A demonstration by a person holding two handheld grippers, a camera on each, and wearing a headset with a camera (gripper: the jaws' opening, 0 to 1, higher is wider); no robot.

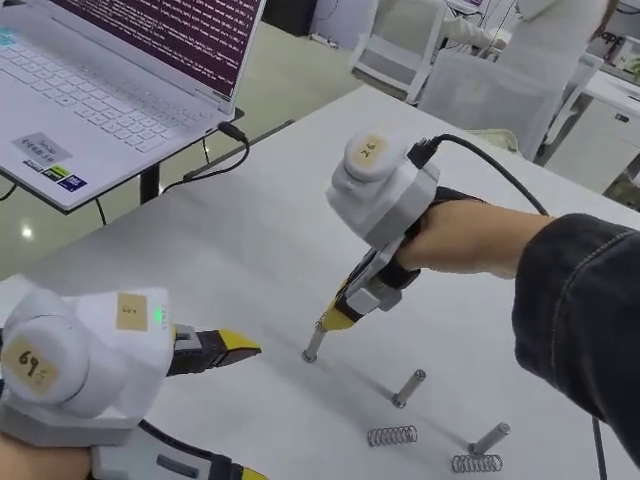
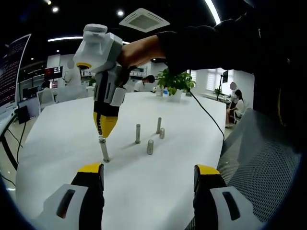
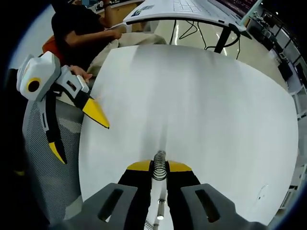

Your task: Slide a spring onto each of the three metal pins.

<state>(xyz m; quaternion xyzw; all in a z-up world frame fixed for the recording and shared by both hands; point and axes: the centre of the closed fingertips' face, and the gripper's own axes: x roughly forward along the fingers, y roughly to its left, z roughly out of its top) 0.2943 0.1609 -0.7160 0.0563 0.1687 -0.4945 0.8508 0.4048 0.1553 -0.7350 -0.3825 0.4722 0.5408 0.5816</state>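
In the centre of the head view, a hand holds the white right gripper (image 1: 334, 320) pointing steeply down. Its yellow-tipped black jaws are clamped on a small grey coil spring (image 3: 159, 168). The spring's lower end sits at the top of the nearest short upright metal pin (image 1: 313, 343). I cannot tell whether it has started onto the pin.

A second pin (image 1: 408, 388) and a third pin (image 1: 489, 438) stand bare toward the lower right on the white round table (image 1: 250, 230). One loose spring (image 1: 391, 435) lies on its side between those two. Another loose spring (image 1: 476, 463) lies just beside the third pin's base.

The left gripper (image 2: 148, 173) sits at the lower left of the head view, jaws apart and holding nothing, well apart from the pins. A silver open laptop (image 1: 110, 80) occupies the upper left.
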